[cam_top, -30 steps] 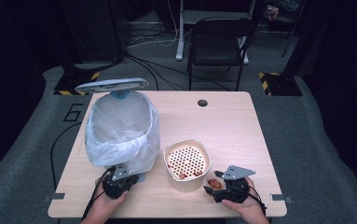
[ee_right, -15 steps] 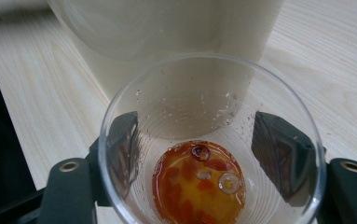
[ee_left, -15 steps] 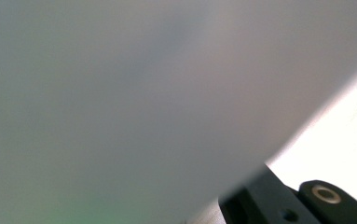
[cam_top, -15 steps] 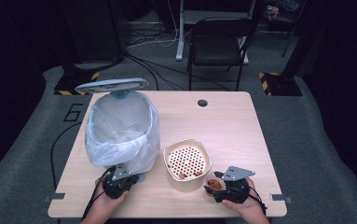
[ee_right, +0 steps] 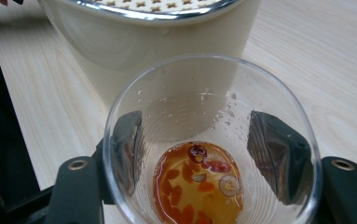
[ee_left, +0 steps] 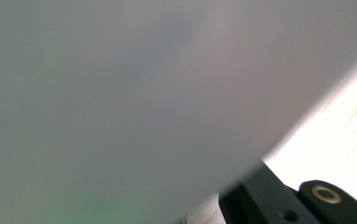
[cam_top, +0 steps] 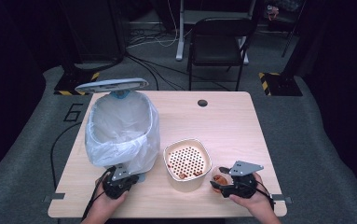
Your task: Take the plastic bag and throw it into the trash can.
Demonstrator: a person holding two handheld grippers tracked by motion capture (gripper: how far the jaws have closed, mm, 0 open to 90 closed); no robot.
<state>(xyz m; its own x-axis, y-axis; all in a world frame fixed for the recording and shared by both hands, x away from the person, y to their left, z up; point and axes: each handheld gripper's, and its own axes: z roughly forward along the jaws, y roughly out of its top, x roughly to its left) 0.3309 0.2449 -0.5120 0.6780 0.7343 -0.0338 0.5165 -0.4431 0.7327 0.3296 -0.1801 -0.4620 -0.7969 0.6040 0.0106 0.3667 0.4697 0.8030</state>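
Light wood table (cam_top: 223, 122) on grey carpet, dark room, one black chair (cam_top: 219, 43) behind the far edge. On the table: 1 bin w/ white bag (cam_top: 120, 126) near left edge, 1 cream strainer tub (cam_top: 187, 163) at front centre, 1 clear cup (ee_right: 209, 154) just beside it to the right. Right gripper (ee_right: 204, 163) is clamped on the cup; amber liquid w/ red bits inside. Left gripper (cam_top: 116, 183) near front edge, touching the bag; its jaws I cannot tell.

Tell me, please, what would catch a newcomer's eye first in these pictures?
Probably the bin, lined with a white bag and standing lid up at the table's left. Next, the clear cup of amber liquid with red bits, held between the right gripper's jaws, beside the cream strainer tub.
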